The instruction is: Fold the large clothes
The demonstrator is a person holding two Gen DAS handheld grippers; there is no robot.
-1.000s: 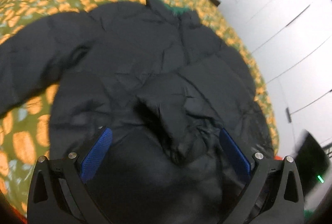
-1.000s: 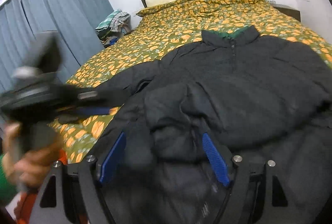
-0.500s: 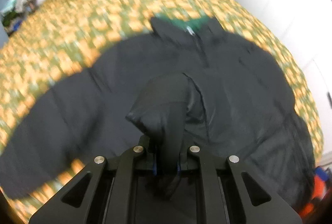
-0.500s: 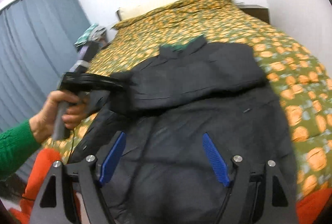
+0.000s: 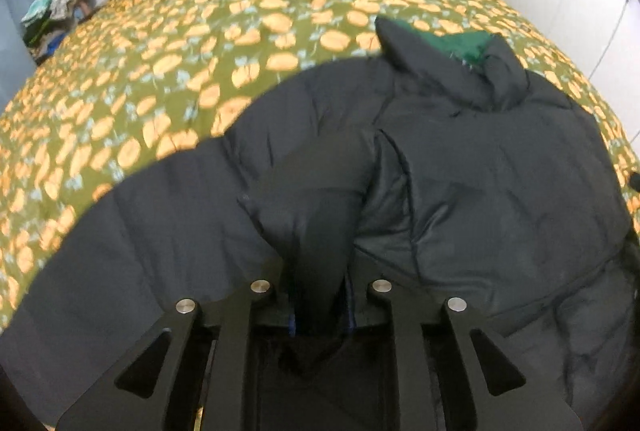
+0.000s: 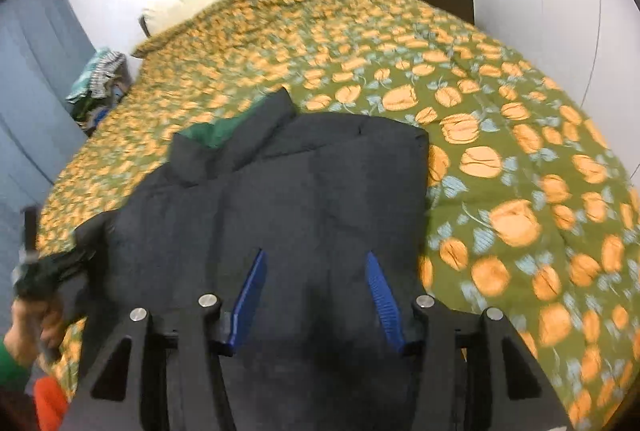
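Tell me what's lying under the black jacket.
The black jacket lies spread on the orange-and-green patterned bedspread, which shows all around it. Whatever sits directly beneath the jacket's body is covered and cannot be seen.

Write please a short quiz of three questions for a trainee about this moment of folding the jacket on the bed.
1. True or false: the left gripper is shut on a bunched fold of the black jacket.
2. Which colour is the lining inside the collar? A red, B green, C white.
3. What lies between the right gripper's blue fingers?

Key: 1 true. 2 B. 3 Jacket fabric only; the fingers stand apart and do not press it.
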